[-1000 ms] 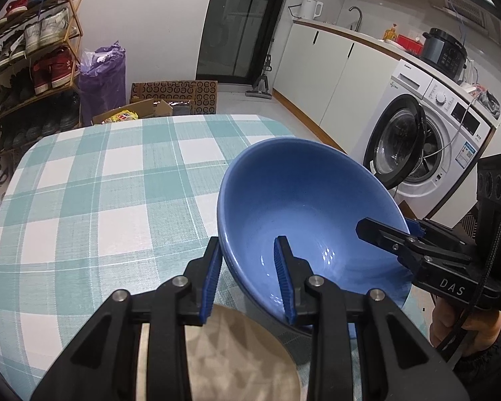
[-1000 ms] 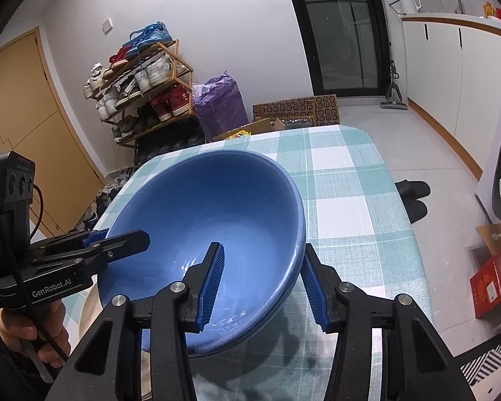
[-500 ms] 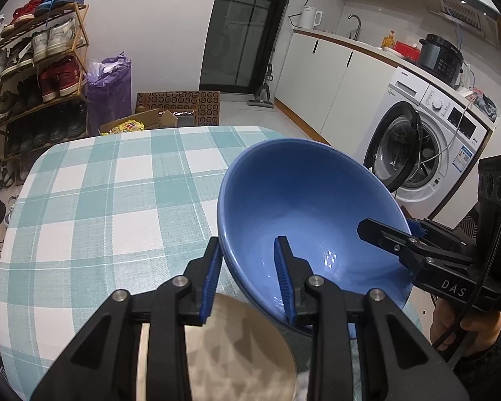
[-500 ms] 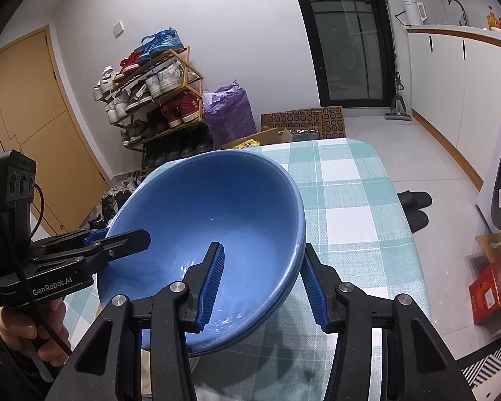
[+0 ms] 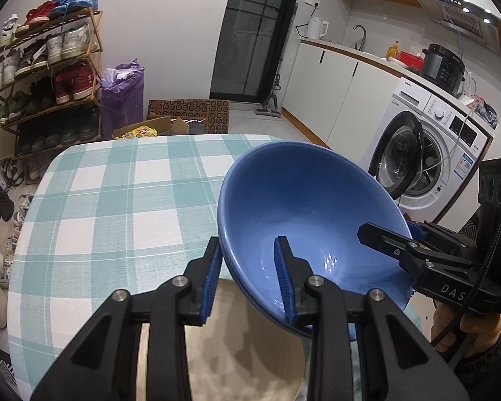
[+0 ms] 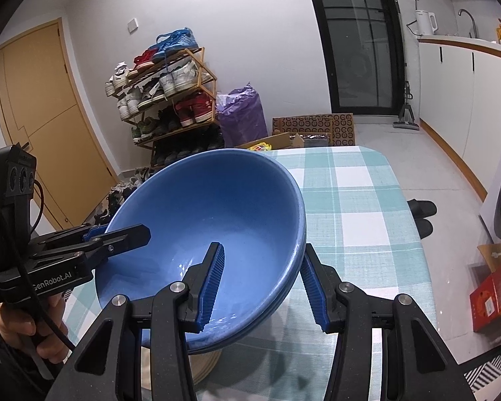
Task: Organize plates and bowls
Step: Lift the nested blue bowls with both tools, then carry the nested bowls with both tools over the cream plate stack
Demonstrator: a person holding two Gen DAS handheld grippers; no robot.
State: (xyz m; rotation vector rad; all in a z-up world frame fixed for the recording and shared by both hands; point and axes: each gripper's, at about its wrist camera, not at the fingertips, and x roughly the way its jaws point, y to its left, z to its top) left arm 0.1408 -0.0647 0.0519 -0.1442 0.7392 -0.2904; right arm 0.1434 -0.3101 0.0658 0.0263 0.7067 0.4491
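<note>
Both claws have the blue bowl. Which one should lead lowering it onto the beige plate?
Left, probably. The beige plate lies in plain view straight under the left claw. From the right claw, the blue bowl hides most of the plate.

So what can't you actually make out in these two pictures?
- Left wrist view: beige plate, mostly behind the left hand-held gripper and blue bowl.
- Right wrist view: how many blue bowls are stacked; only rim edges show.
- Both views: the bowl's underside.
</note>
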